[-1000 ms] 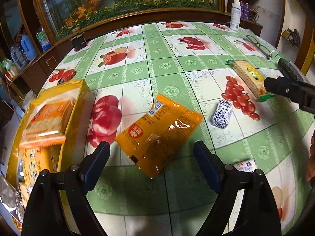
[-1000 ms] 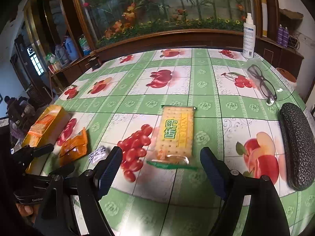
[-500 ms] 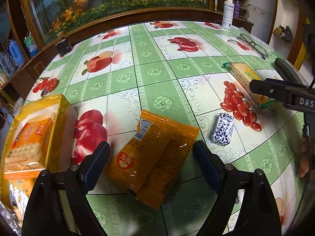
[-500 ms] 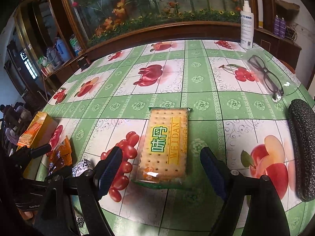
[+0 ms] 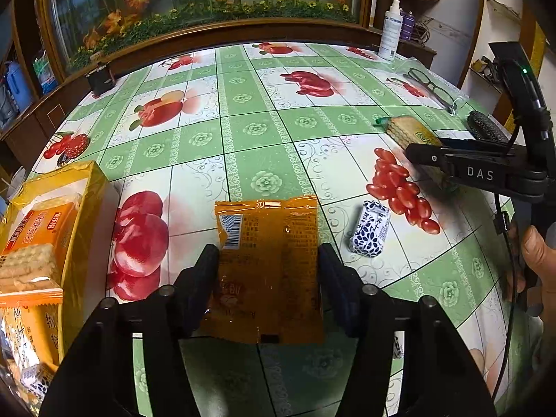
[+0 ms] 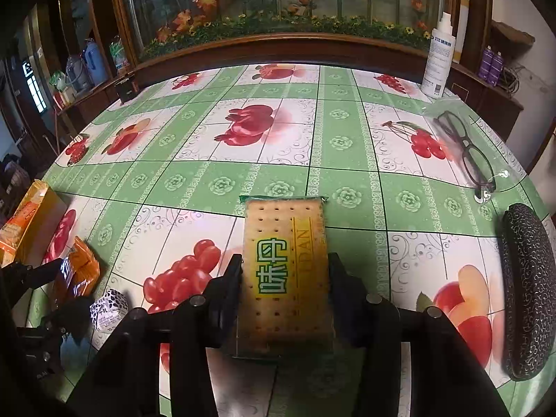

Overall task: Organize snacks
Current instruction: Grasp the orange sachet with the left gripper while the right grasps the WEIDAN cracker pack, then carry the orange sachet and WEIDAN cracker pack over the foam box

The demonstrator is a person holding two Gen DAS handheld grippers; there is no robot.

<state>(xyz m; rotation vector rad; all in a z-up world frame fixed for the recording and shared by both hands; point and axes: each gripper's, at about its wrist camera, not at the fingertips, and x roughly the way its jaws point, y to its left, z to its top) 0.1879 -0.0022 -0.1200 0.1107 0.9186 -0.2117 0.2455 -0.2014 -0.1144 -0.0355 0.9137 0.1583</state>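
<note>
An orange snack packet lies flat on the fruit-print tablecloth. My left gripper straddles it, jaws closing, both pads against its long edges. A green-and-yellow cracker pack lies lengthwise between the jaws of my right gripper, which are closing with the pads pressed on its sides. A small blue-and-white packet rests loose between the two grippers. At the table's left edge stands a yellow box holding several orange biscuit packs.
Black-rimmed glasses and a dark textured glasses case lie at the right side. A white spray bottle stands at the back right and a small dark box at the back left. A hand holds the right gripper.
Both pairs of jaws have come in from wide open onto their packets. The orange packet has turned straight between the left jaws. The right gripper has come forward and lower around the cracker pack.
</note>
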